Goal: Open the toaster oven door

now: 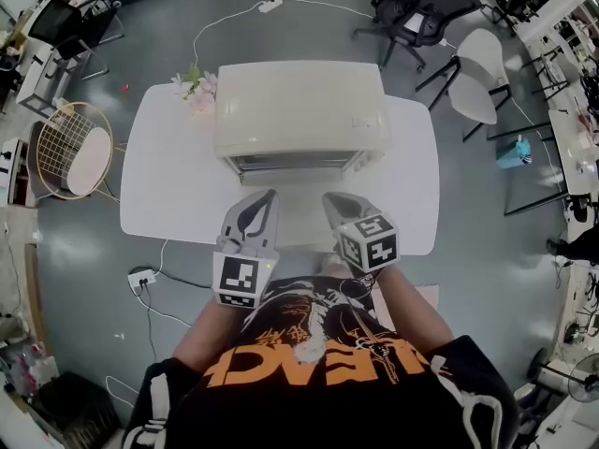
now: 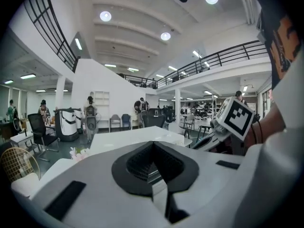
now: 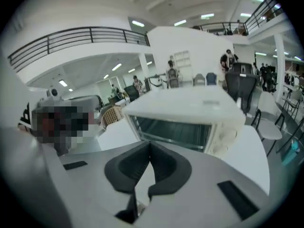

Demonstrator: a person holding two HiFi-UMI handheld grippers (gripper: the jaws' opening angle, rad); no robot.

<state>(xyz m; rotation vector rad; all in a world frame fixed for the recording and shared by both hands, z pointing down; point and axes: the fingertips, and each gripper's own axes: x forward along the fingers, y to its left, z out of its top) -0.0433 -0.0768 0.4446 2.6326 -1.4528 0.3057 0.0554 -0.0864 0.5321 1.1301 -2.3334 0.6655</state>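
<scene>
A cream toaster oven [image 1: 299, 108] stands on the white table [image 1: 168, 185], its glass door [image 1: 295, 164] facing me and shut. In the right gripper view the oven [image 3: 199, 109] fills the middle, with its dark glass door [image 3: 171, 131] just beyond the jaws. My left gripper [image 1: 270, 197] and right gripper [image 1: 329, 198] hover side by side over the table's near edge, a short way in front of the door. Both are shut with nothing between them and touch nothing. In the left gripper view the shut left gripper [image 2: 153, 144] points over the oven's top [image 2: 137, 136].
Pink flowers [image 1: 195, 86] lie on the table by the oven's left rear corner. A round wire chair [image 1: 70, 150] stands left of the table, a white chair [image 1: 475, 80] and a black office chair [image 1: 412, 12] at the far right. A power strip [image 1: 140, 277] lies on the floor.
</scene>
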